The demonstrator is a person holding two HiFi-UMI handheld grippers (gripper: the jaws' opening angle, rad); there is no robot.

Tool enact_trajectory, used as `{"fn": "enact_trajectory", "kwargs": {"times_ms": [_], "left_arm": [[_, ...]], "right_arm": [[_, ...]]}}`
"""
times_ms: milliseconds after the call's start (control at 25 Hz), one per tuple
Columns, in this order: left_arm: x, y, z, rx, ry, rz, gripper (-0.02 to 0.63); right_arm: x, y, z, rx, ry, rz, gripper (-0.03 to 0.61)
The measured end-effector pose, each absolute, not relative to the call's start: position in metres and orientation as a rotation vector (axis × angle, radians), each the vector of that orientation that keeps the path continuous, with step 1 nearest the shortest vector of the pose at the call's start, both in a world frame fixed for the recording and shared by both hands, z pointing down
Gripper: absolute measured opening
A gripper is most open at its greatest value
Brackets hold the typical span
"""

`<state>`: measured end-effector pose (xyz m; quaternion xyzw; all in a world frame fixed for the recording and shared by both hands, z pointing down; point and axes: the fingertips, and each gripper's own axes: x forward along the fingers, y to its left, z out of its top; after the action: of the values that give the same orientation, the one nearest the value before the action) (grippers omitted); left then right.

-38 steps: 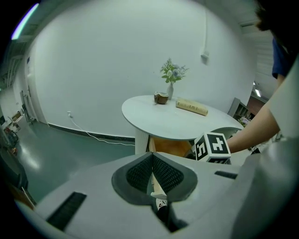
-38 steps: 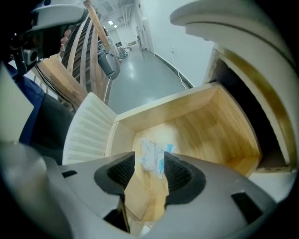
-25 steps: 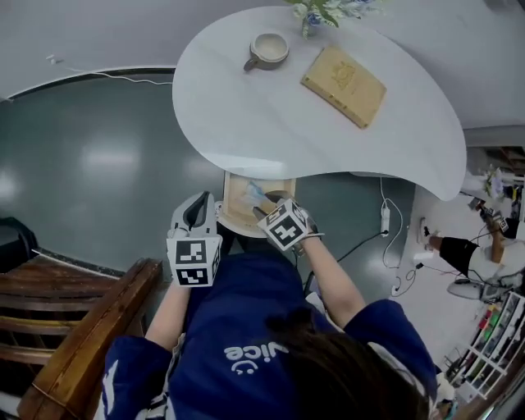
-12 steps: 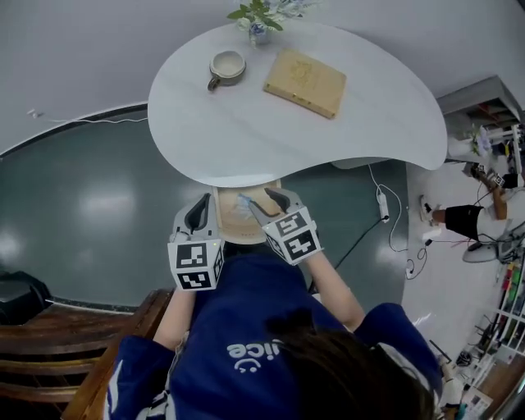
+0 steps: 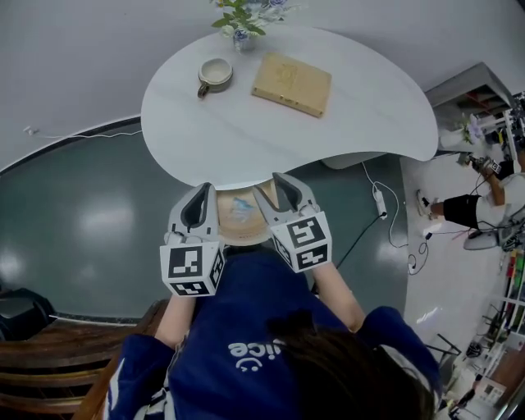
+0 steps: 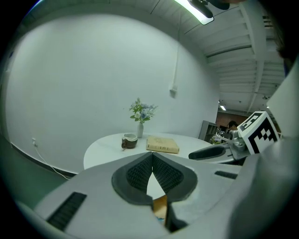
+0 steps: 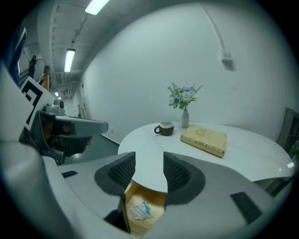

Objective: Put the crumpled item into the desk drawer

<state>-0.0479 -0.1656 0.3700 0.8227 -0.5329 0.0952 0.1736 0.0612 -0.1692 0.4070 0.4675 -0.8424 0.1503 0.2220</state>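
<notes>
The wooden desk drawer (image 5: 223,231) stands pulled out under the near edge of the white table (image 5: 246,139). The crumpled white-and-blue item (image 5: 242,209) lies inside the drawer (image 7: 156,198), and the right gripper view shows the item (image 7: 140,211) loose on the drawer's bottom. My right gripper (image 5: 277,195) hovers at the drawer's right side, open, with nothing between its pads (image 7: 148,163). My left gripper (image 5: 199,201) hangs at the drawer's left side, its pads pressed together (image 6: 152,161) on nothing.
On the table's far side stand a mug (image 5: 215,74), a tan book (image 5: 292,84) and a small vase of flowers (image 5: 239,20). A wooden chair (image 5: 115,369) is behind me at the left. Cables and a power strip (image 5: 379,201) lie on the floor at the right.
My right gripper has drawn up and back from inside the drawer, and the crumpled item stays lying there. The left gripper has moved up beside the drawer. The head view has shifted.
</notes>
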Motion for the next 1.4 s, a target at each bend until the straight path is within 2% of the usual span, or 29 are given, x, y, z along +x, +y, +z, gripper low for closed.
{"fn": "enact_trajectory", "kwargs": {"times_ms": [200, 520, 600, 1400], "left_arm": [[-0.045, -0.164, 0.356, 2.349, -1.531, 0.236, 0.004], [-0.045, -0.165, 0.344, 2.34, -1.556, 0.187, 0.003], [-0.046, -0.165, 0.344, 2.337, -1.559, 0.186, 0.003], [-0.038, -0.16, 0.345, 2.368, -1.581, 0.25, 0.003]], "right_arm": [[0.064, -0.17, 0.372, 1.39, -2.394, 0.344, 0.162], [0.071, -0.169, 0.355, 1.466, -2.398, 0.286, 0.023], [0.071, -0.169, 0.353, 1.475, -2.394, 0.273, 0.009], [0.077, -0.169, 0.352, 1.53, -2.428, 0.284, 0.006]]}}
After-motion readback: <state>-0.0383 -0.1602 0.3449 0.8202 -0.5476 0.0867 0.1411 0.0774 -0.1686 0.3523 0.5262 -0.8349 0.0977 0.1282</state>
